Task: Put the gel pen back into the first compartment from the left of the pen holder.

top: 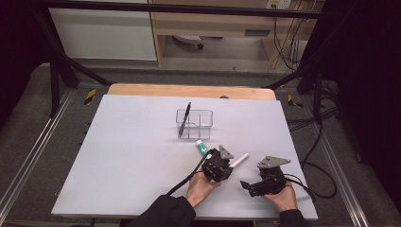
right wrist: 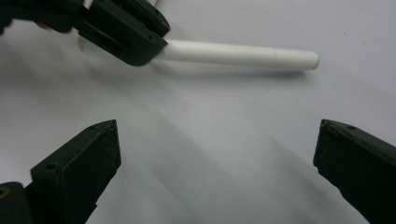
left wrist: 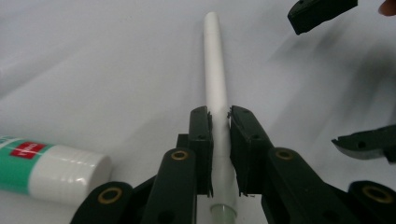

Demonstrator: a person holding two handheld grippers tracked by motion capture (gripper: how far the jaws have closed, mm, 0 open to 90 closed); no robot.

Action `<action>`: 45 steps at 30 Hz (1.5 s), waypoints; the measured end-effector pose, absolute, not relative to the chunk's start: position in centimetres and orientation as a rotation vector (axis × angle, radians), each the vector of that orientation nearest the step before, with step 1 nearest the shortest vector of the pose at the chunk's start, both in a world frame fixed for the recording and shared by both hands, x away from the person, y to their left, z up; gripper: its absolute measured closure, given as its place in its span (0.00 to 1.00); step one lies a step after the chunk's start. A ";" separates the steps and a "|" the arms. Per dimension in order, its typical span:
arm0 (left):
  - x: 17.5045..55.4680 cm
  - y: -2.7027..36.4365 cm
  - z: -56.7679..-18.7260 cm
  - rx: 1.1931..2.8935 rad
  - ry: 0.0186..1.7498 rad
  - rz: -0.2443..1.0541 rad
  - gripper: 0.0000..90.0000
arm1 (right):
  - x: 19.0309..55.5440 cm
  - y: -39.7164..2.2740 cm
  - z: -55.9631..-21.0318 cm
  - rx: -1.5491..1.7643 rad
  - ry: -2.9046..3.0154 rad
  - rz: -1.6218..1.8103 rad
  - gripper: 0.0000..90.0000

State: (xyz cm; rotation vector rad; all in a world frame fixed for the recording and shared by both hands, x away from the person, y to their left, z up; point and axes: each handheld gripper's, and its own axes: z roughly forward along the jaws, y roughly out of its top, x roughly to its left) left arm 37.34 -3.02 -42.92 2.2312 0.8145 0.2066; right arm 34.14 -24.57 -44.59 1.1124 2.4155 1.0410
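My left gripper [top: 230, 164] is shut on a white pen [top: 240, 159] near the table's front right. In the left gripper view its jaws [left wrist: 219, 116] clamp the white pen [left wrist: 214, 60] near one end, and the rest of the pen points away over the table. My right gripper [top: 248, 187] rests just to the right of it, open, and nothing lies between its fingers [right wrist: 217, 140]. The right gripper view has the white pen [right wrist: 243, 55] lying across the top, gripped by the left gripper's fingers [right wrist: 135, 44].
A green and white tube [top: 202, 147] lies just behind the left gripper, close beside its jaws [left wrist: 51, 170]. Farther back stands a clear divided box [top: 208, 124] with a black pen [top: 185, 118] leaning in its left compartment. The white tabletop [top: 127, 156] spreads to the left.
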 end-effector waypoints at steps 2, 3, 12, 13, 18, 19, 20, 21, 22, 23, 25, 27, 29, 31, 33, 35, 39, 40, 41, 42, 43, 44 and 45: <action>37.4 -2.4 -42.6 2.231 0.804 0.198 0.87 | 34.1 -24.6 -44.6 1.110 2.417 1.039 0.02; 37.4 -2.1 -42.4 2.228 0.799 0.193 0.87 | 34.2 -24.5 -44.6 1.109 2.416 1.037 0.02; 36.9 0.6 -41.4 2.242 0.724 0.157 0.87 | 34.1 -24.5 -44.5 1.092 2.417 1.052 0.02; 36.9 1.0 -41.3 2.244 0.717 0.152 0.87 | 34.1 -24.4 -44.5 1.089 2.416 1.051 0.02; 36.6 2.7 -40.8 2.271 0.682 0.139 0.87 | 34.0 -23.9 -44.3 1.058 2.425 1.039 0.02; 36.6 3.1 -40.7 2.278 0.677 0.137 0.87 | 34.0 -23.7 -44.2 1.053 2.427 1.039 0.02; 36.6 3.5 -40.7 2.282 0.676 0.136 0.87 | 34.0 -23.6 -44.2 1.047 2.428 1.036 0.02; 36.6 3.9 -40.6 2.282 0.674 0.131 0.87 | 34.0 -23.4 -44.1 1.042 2.432 1.035 0.02; 36.5 4.3 -40.5 2.280 0.672 0.126 0.87 | 34.0 -23.3 -44.1 1.031 2.434 1.033 0.02; 36.5 4.8 -40.4 2.281 0.670 0.125 0.87 | 34.0 -23.1 -44.0 1.028 2.437 1.033 0.02; 36.4 5.6 -40.2 2.278 0.670 0.123 0.87 | 34.0 -22.8 -43.9 1.008 2.439 1.027 0.02; 36.4 6.4 -40.1 2.276 0.674 0.116 0.87 | 34.0 -22.4 -43.7 0.989 2.445 1.019 0.02; 36.4 7.2 -40.0 2.284 0.673 0.120 0.87 | 34.0 -22.1 -43.6 0.973 2.444 1.016 0.02; 36.4 7.9 -39.8 2.287 0.670 0.117 0.87 | 34.0 -21.7 -43.4 0.959 2.451 1.013 0.02; 36.4 8.7 -39.6 2.294 0.667 0.121 0.87 | 34.0 -21.2 -43.2 0.945 2.458 1.006 0.02; 36.4 9.3 -39.5 2.300 0.662 0.122 0.87 | 34.1 -20.8 -43.1 0.924 2.461 0.998 0.02; 36.4 10.6 -39.1 2.301 0.667 0.128 0.87 | 34.2 -19.7 -42.7 0.889 2.467 0.983 0.02; 36.5 10.9 -39.1 2.300 0.669 0.129 0.87 | 34.3 -19.5 -42.6 0.879 2.471 0.975 0.01; 36.5 11.2 -39.0 2.302 0.673 0.132 0.87 | 34.3 -19.2 -42.5 0.865 2.471 0.967 0.01; 36.5 11.5 -39.0 2.305 0.676 0.134 0.87 | 34.3 -19.0 -42.5 0.854 2.475 0.960 0.01; 36.5 11.8 -39.0 2.306 0.679 0.138 0.87 | 34.3 -18.7 -42.4 0.848 2.477 0.958 0.01; 36.5 12.1 -38.9 2.309 0.680 0.135 0.87 | 34.3 -18.5 -42.4 0.839 2.478 0.955 0.01; 36.5 12.4 -38.9 2.310 0.682 0.134 0.87 | 34.3 -18.2 -42.3 0.829 2.480 0.950 0.01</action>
